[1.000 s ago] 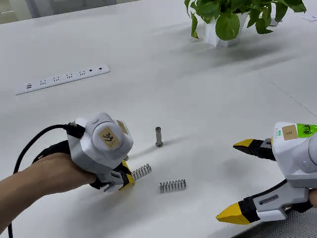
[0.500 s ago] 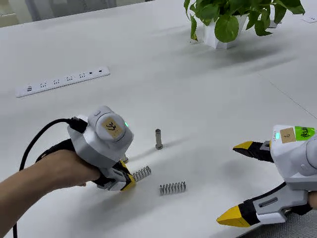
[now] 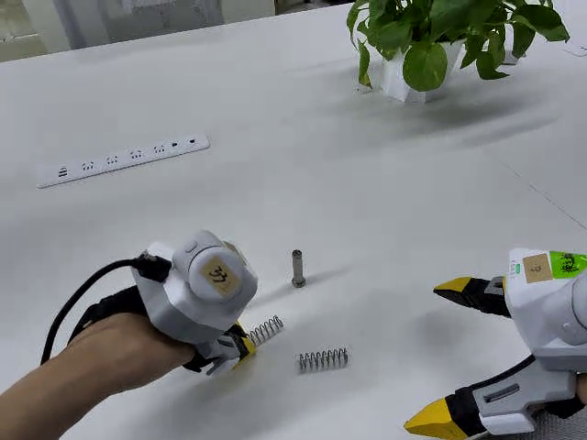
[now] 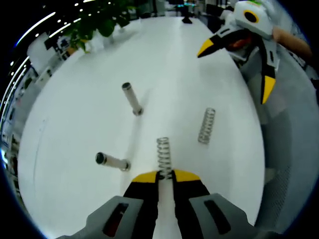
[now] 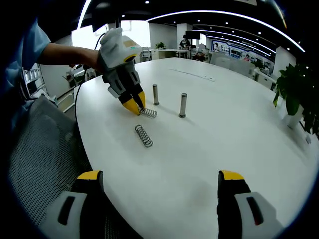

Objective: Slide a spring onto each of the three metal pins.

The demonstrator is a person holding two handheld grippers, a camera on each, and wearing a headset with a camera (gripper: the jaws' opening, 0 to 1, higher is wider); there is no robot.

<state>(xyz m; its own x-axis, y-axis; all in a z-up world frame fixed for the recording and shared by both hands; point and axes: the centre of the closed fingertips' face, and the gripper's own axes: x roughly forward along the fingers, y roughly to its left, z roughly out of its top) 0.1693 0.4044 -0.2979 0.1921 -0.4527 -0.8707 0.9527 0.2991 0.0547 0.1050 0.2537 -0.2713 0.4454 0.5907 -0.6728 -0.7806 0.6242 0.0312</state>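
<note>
Spring (image 4: 163, 154) is pinched by one end in the left gripper (image 4: 164, 175), left hand (image 3: 119, 353) angled down near the tabletop's (image 3: 367, 183) front edge. The right gripper (image 5: 159, 175) is wide open, holding nothing.

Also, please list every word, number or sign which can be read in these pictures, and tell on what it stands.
Nothing reads with certainty.
Tan paper sticker on the left gripper's round white housing: dark handwritten marks, too blurred.
Small tan sticker on the right gripper: one dark mark, too small.
Bright green sticker beside it: dark marks, blurred.
Long white power strip: no legible print.
</note>
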